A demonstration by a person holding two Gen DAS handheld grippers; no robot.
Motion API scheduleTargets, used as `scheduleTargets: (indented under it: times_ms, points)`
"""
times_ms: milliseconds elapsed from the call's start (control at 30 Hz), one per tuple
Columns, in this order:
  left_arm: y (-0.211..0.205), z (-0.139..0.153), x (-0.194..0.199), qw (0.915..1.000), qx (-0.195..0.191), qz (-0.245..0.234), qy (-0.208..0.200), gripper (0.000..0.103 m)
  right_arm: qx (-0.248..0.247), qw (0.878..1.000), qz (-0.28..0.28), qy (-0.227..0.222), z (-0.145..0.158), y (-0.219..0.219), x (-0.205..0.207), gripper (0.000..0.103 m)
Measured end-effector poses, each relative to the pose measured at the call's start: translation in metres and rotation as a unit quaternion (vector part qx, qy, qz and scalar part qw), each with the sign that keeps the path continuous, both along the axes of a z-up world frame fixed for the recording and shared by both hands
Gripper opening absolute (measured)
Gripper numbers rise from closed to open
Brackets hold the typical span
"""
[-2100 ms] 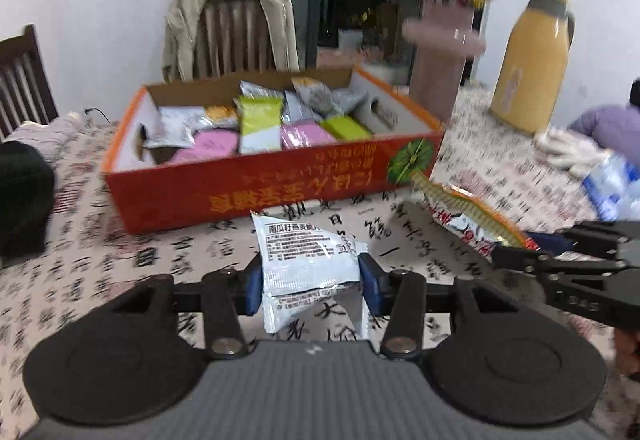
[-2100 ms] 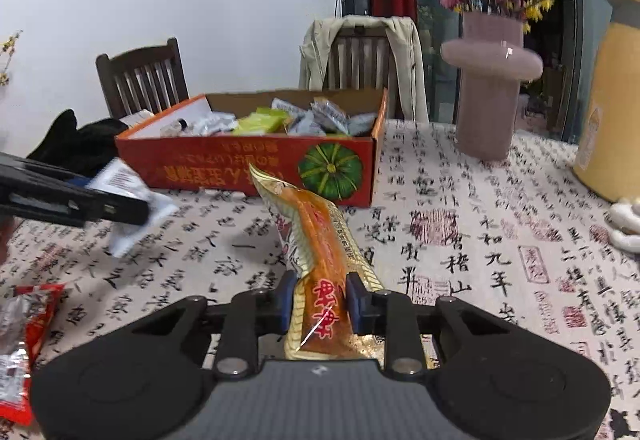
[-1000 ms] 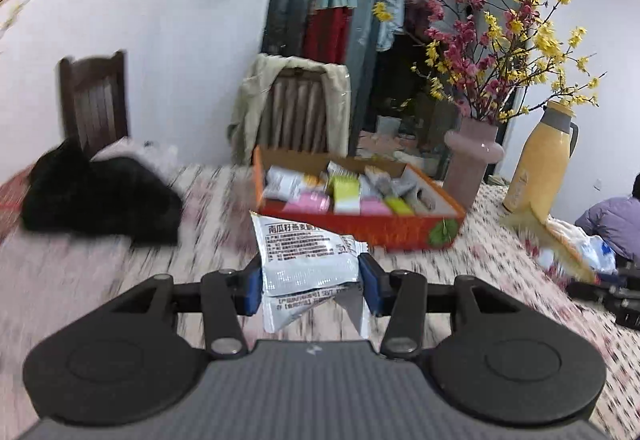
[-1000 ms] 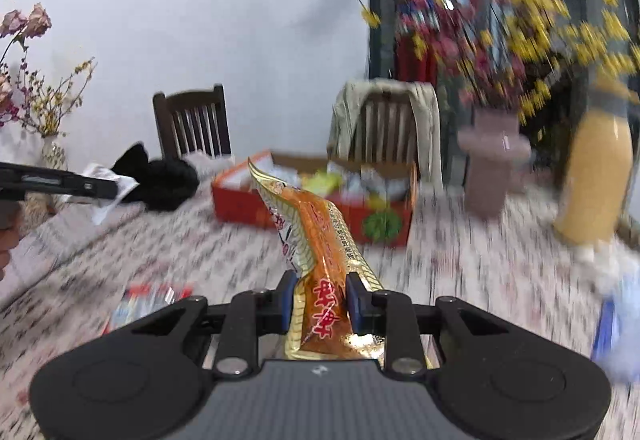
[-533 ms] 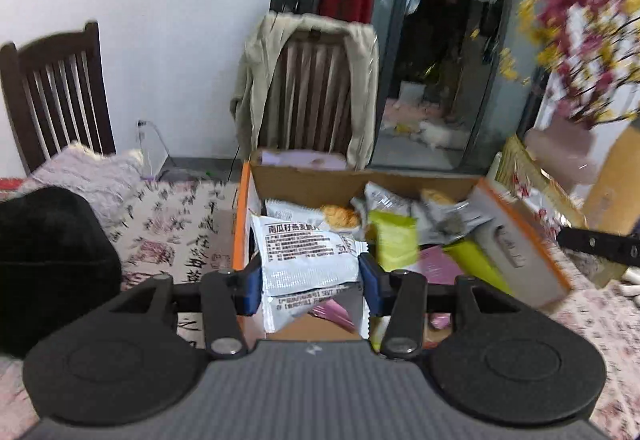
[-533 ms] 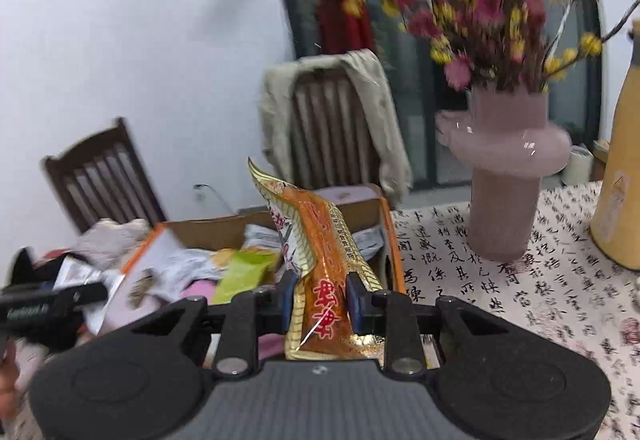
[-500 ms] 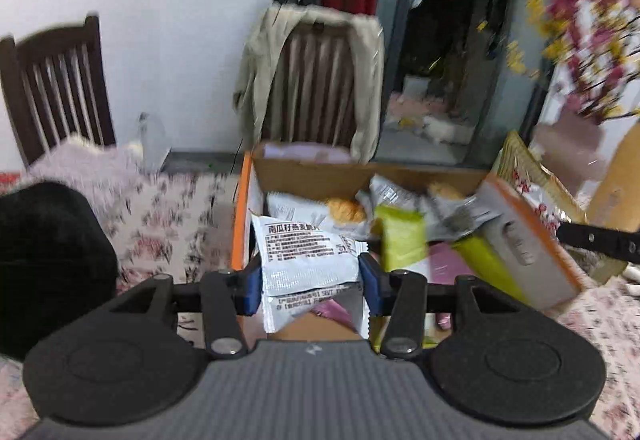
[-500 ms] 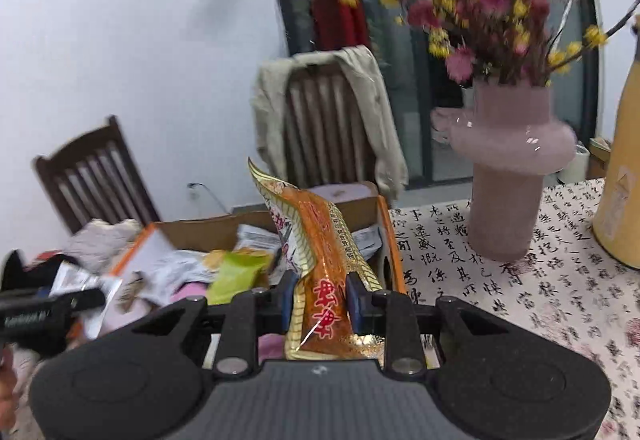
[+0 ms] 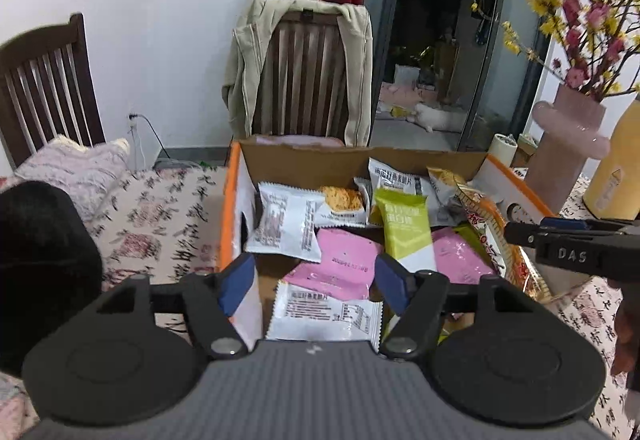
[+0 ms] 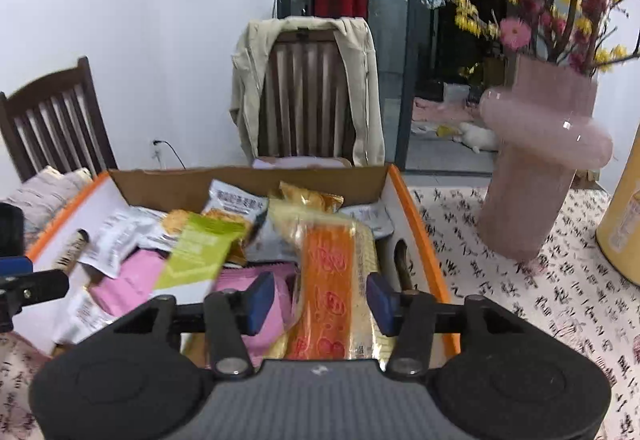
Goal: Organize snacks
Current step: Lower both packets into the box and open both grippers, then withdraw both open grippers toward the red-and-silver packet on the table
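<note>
An orange cardboard box [image 9: 230, 207] holds several snack packets. My left gripper [image 9: 316, 278] is open above its near left part; the white packet [image 9: 324, 314] lies loose in the box just below the jaws. My right gripper [image 10: 320, 298] is open over the box's right side [image 10: 420, 236]; the orange and gold snack bag [image 10: 334, 280] lies in the box between and below the jaws, untouched by the pads. That bag [image 9: 486, 224] and the right gripper [image 9: 560, 240] also show in the left wrist view.
A pink vase [image 10: 536, 175] with flowers and a yellow thermos [image 9: 616, 167] stand right of the box on the printed tablecloth [image 10: 520, 300]. A black bundle [image 9: 40, 260] lies at left. Chairs [image 9: 308, 75] stand behind the table.
Both grippers opened over the box. The white packet dropped from the left jaws and the orange bag from the right jaws; both now lie in the box.
</note>
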State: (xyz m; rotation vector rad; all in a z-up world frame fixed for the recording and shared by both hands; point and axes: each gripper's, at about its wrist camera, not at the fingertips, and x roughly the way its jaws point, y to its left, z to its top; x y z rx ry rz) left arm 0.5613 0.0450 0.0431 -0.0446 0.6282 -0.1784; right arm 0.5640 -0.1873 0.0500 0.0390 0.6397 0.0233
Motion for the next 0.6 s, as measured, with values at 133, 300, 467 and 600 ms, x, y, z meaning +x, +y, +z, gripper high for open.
scheduleTargets:
  times_ms: [133,300,467,600]
  points:
    - [0.008,0.025,-0.023,0.9999,-0.005,0.001,-0.013,0.075,0.009,1.0,0.002,-0.021,0.028,-0.011,-0.018,0.052]
    - [0.016,0.056,-0.07,0.9995,-0.005,-0.005,-0.031,0.081,0.012,0.999,0.015,-0.042,0.063,-0.03,-0.063,0.062]
    - [0.02,0.078,-0.149,0.9981,0.009,-0.018,-0.058,0.095,0.017,0.996,0.054,-0.061,0.089,-0.044,-0.136,0.068]
    - [0.018,0.082,-0.22,0.9958,0.016,-0.022,-0.087,0.1,0.026,0.993,0.076,-0.085,0.095,-0.054,-0.205,0.082]
